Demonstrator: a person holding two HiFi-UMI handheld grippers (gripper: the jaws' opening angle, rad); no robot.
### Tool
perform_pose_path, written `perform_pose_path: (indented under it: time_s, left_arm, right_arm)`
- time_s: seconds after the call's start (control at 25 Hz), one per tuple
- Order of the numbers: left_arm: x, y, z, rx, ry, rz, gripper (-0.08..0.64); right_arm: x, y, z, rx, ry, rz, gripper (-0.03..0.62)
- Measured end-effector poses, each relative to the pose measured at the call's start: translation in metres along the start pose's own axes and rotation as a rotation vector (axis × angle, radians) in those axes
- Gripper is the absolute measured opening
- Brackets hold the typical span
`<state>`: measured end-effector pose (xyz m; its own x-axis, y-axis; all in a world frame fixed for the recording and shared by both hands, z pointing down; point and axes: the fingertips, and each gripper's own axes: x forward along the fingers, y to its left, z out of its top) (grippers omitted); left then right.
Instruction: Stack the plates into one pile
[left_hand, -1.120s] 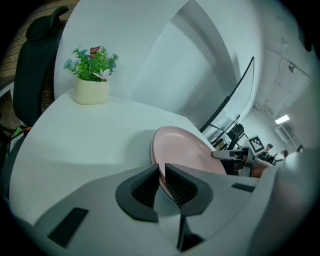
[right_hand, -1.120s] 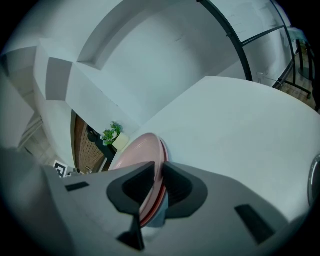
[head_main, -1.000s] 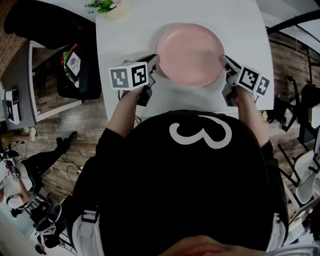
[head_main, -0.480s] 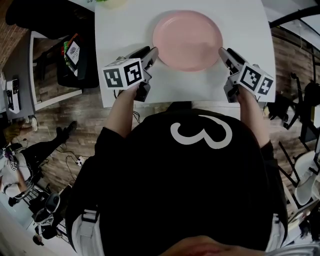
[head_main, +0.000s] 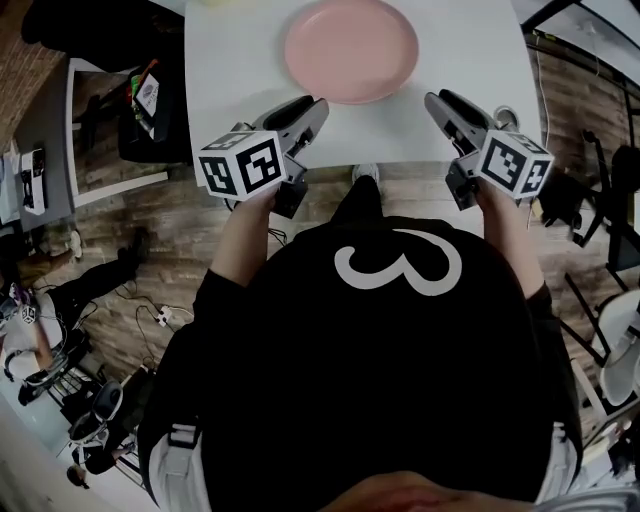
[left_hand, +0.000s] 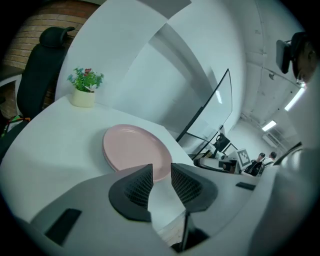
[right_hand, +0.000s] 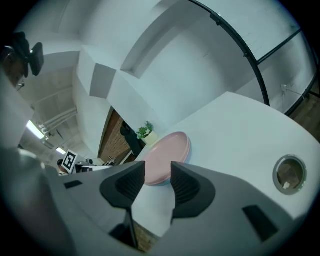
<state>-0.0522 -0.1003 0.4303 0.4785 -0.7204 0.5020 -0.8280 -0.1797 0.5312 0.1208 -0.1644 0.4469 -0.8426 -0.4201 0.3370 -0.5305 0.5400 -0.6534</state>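
At 12 o'clock on the table (head_main: 230, 80), the pile (head_main: 350, 50) of pink plates lies flat. Layered rims show in both gripper views, so the stacking looks done. The left gripper (head_main: 316, 104) hangs off the pile's 7 o'clock and the right gripper (head_main: 436, 98) off its 5 o'clock, both clear of the rim above the table's near edge. Both sets of jaws have just been opening and stand apart with nothing between them. I judge that a hold from opposite sides served to keep a plate level, and that it is now released.
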Motion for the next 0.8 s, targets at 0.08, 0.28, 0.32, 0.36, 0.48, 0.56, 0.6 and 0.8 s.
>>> perform_pose_path:
  time_s: [0.08,0.28,0.32,0.36,0.48,0.56,0.6,0.8]
  left_arm:
    - [-0.008,-0.029,-0.005,0.005,-0.019,-0.053,0.118]
    - [-0.030,-0.091,-0.023,0.055,-0.044,-0.138,0.102]
    - [-0.033,-0.103,-0.026,0.070,-0.055,-0.147,0.094]
    - [-0.037,-0.117,-0.030,0.085,-0.066,-0.159,0.086]
    - [-0.051,-0.160,-0.041,0.143,-0.097,-0.211,0.064]
    - [-0.061,-0.186,-0.048,0.170,-0.122,-0.256,0.062]
    - [-0.067,-0.197,-0.052,0.179,-0.133,-0.277,0.060]
    - [-0.087,-0.238,-0.074,0.256,-0.150,-0.314,0.032]
  right_arm:
    - [-0.017,0.018,0.002,-0.039,0.002,0.038,0.172]
    - [-0.058,0.064,-0.001,-0.137,0.003,0.124,0.128]
    - [-0.069,0.070,-0.003,-0.148,-0.001,0.139,0.108]
    - [-0.079,0.076,-0.005,-0.155,-0.006,0.155,0.089]
    - [-0.112,0.095,-0.012,-0.174,-0.018,0.204,0.061]
    - [-0.131,0.105,-0.017,-0.185,-0.030,0.223,0.049]
    - [-0.140,0.110,-0.019,-0.193,-0.037,0.231,0.044]
    - [-0.181,0.136,-0.031,-0.245,-0.049,0.286,0.031]
